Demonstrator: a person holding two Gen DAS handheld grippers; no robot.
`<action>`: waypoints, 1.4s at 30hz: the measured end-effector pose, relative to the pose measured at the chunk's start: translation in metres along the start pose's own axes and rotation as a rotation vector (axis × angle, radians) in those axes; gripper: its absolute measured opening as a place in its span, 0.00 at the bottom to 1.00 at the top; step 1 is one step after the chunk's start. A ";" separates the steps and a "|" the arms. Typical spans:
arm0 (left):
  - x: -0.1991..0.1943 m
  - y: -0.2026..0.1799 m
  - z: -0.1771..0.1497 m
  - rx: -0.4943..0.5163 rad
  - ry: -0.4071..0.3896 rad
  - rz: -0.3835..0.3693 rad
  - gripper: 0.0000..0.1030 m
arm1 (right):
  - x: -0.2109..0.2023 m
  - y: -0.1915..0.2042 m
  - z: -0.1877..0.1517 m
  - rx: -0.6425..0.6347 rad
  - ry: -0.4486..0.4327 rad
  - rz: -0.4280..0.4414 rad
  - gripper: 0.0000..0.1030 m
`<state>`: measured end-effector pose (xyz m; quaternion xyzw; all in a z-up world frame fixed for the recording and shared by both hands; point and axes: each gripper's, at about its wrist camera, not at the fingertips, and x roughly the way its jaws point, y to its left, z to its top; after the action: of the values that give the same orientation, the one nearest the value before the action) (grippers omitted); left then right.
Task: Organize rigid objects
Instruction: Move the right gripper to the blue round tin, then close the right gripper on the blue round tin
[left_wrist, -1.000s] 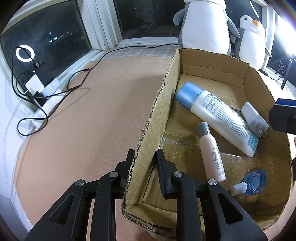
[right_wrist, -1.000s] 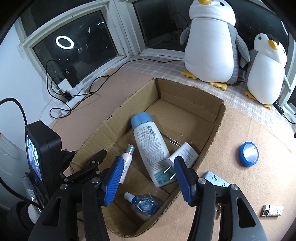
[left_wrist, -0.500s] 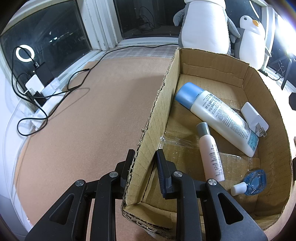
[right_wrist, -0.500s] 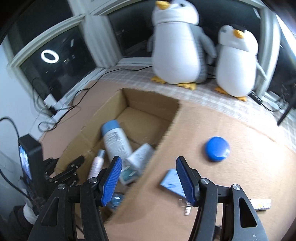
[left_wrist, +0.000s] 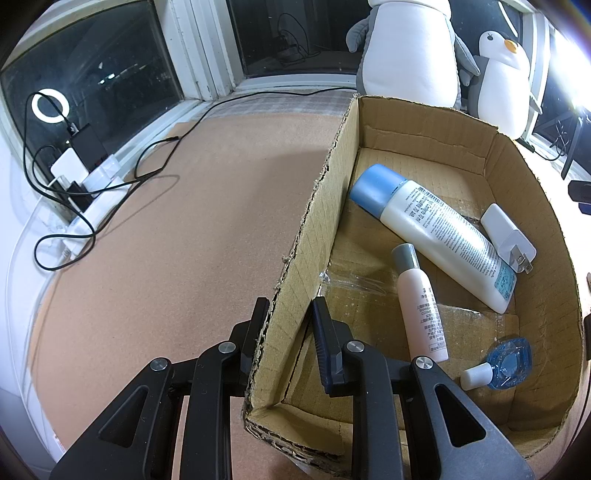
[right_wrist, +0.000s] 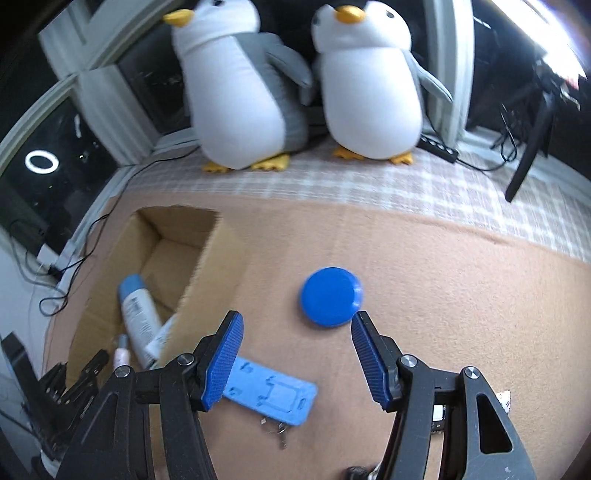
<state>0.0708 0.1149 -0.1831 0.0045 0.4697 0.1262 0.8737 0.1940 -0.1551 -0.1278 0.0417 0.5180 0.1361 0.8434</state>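
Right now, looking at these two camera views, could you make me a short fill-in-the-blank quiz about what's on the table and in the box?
1. The left gripper straddles the wall of the ____ box.
2. The big white bottle lying in the box has a cap coloured ____.
3. The open right gripper points toward a round blue ____ on the mat.
4. Behind the mat stand ____ plush penguins.

Missing words: cardboard; blue; disc; two
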 end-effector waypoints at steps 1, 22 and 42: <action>0.000 0.000 0.000 0.000 0.000 0.000 0.21 | 0.004 -0.003 0.001 0.006 0.006 -0.006 0.55; 0.000 0.000 0.000 -0.002 -0.001 0.000 0.21 | 0.058 -0.009 0.013 -0.034 0.096 -0.121 0.55; 0.000 0.000 0.000 -0.002 -0.001 0.000 0.21 | 0.065 -0.002 0.015 -0.122 0.121 -0.172 0.45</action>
<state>0.0704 0.1153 -0.1831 0.0036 0.4692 0.1265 0.8740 0.2354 -0.1382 -0.1776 -0.0627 0.5605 0.0968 0.8201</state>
